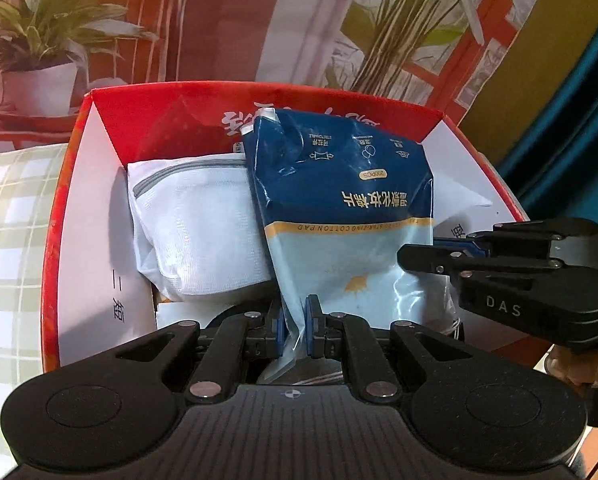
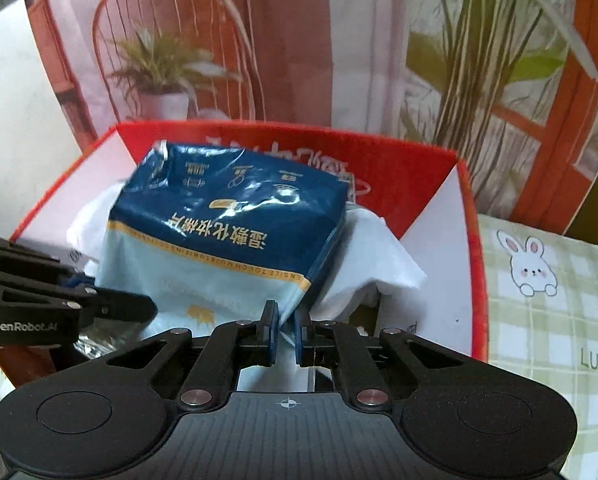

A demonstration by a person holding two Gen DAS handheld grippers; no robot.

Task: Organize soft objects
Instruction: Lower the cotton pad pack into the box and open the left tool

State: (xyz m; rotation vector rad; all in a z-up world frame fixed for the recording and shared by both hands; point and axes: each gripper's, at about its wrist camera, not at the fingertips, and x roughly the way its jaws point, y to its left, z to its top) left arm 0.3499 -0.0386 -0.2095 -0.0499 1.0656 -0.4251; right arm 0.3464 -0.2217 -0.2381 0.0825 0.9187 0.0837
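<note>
A blue and pale-blue cotton pad bag (image 1: pixel 339 200) lies in the red box (image 1: pixel 71 184), leaning on a white mesh zip pouch (image 1: pixel 195 224). My left gripper (image 1: pixel 297 330) is shut on the bag's near edge. The bag also shows in the right wrist view (image 2: pixel 227 236), on white soft items (image 2: pixel 375 256) inside the box (image 2: pixel 475 248). My right gripper (image 2: pixel 285 332) is shut on the bag's near corner. Each gripper shows in the other's view, the right one (image 1: pixel 427 258) beside the bag and the left one (image 2: pixel 111 308) too.
The box stands on a green checked cloth (image 2: pixel 547 320) with a rabbit print. A backdrop printed with plants (image 1: pixel 39 40) and a chair stands close behind the box. A dark teal curtain (image 1: pixel 579 140) hangs at the far right.
</note>
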